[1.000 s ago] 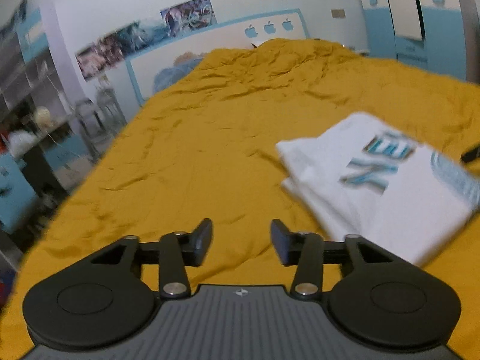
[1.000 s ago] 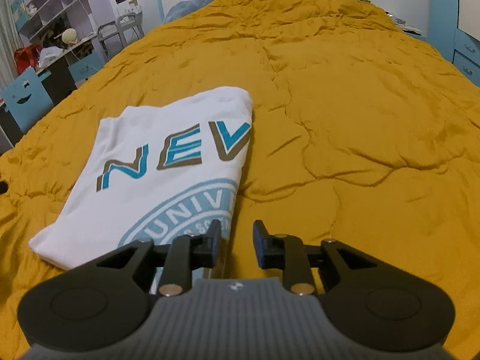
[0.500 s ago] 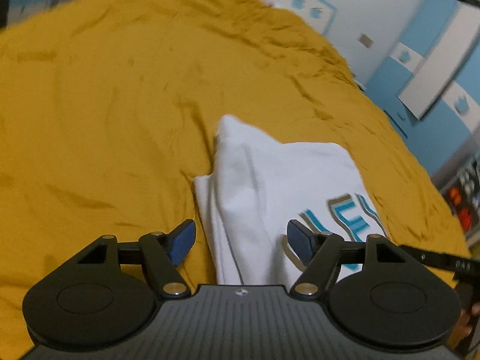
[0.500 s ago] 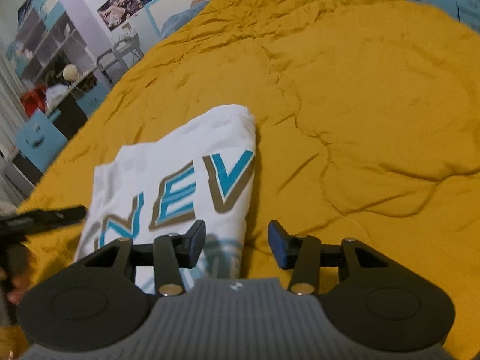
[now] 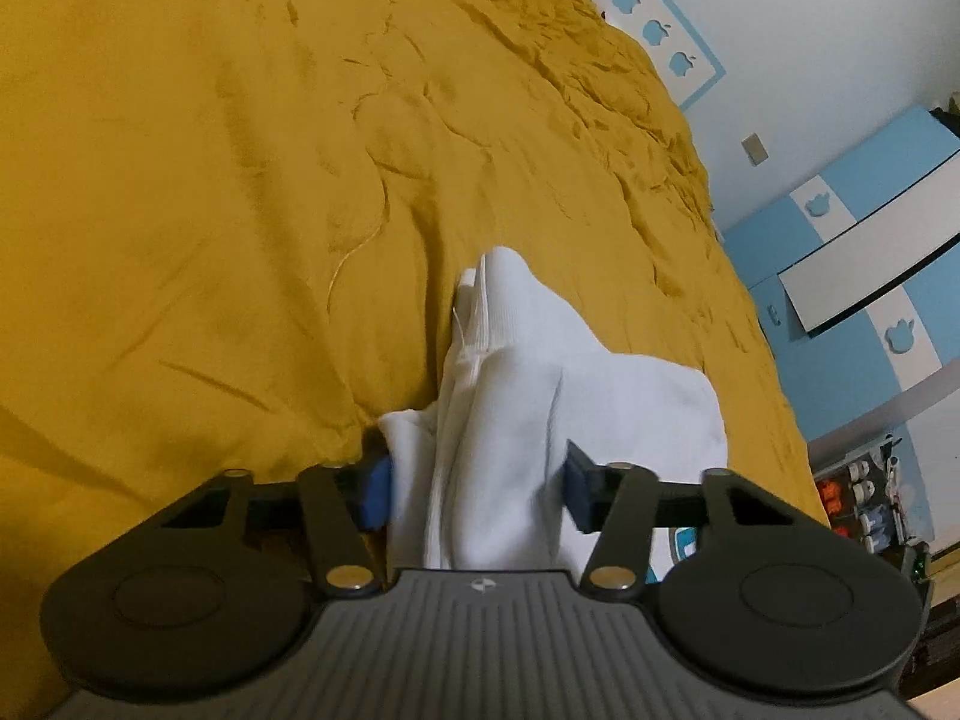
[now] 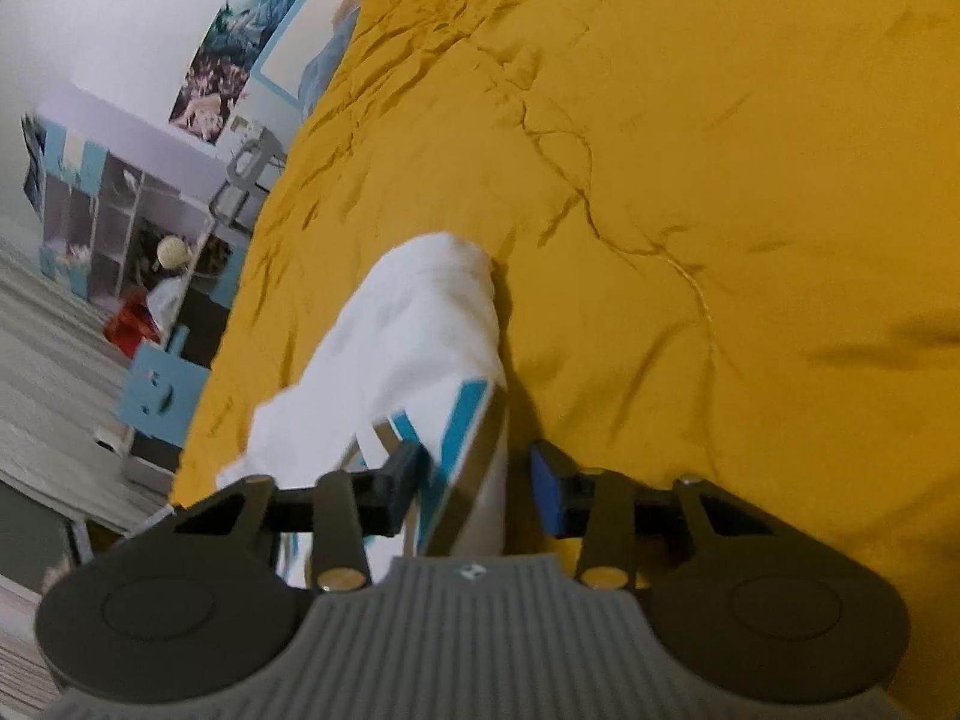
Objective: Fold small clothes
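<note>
yellow bedspread (image 5: 180, 180), both claws angled down, left claw (image 5: 477, 489) and right claw (image 6: 474, 489) closing astride folded white shirt (image 5: 522, 372)

White folded t-shirt (image 5: 510, 408), lying on the mustard-yellow bedspread (image 5: 210, 180). Several cloth layers stacked; ribbed edge and seam showing at the far end, raised in a soft hump. Same shirt in the right wrist view (image 6: 414, 348): teal and tan-brown lettering on the top face, near end only, letters partly cut off. Far corner rounded, resting on the bedspread. Right edge casting a dark shadow onto the bedspread.
</note>
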### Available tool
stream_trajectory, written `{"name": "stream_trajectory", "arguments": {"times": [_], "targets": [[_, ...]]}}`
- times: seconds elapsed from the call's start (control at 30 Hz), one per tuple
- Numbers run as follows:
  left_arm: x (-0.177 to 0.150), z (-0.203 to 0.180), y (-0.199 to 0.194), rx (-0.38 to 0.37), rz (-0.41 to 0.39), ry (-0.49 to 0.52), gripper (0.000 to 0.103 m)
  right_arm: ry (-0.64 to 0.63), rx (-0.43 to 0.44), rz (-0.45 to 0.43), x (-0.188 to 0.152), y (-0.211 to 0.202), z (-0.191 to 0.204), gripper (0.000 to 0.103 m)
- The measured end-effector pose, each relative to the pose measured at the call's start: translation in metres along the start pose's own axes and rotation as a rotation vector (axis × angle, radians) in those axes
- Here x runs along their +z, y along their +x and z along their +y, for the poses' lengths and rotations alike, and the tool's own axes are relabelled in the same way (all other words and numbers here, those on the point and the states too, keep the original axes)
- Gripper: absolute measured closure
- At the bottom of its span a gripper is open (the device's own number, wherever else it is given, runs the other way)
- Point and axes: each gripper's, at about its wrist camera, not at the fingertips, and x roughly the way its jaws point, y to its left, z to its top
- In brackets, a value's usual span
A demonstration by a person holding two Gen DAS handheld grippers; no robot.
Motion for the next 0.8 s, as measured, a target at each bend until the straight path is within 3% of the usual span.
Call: {"name": "stream_trajectory", "arguments": {"times": [0.07, 0.23, 0.43, 0.8], "targets": [[-0.002, -0.003, -0.002, 0.005, -0.007, 0.015, 0.061, 0.029, 0.013, 0.002, 0.005, 0.007, -0.002, 0.081], [-0.006, -0.024, -0.011, 0.043, -0.059, 0.077, 0.075, -0.038, -0.002, -0.019, 0.007, 0.005, 0.016, 0.093], [-0.023, -0.070, -0.051, 0.090, -0.191, 0.205, 0.079, -0.163, 0.008, -0.095, 0.006, -0.029, 0.059, 0.095], [-0.068, -0.169, -0.152, 0.110, -0.407, 0.334, 0.080, -0.369, 0.074, -0.248, -0.029, -0.148, 0.149, 0.095]]}}
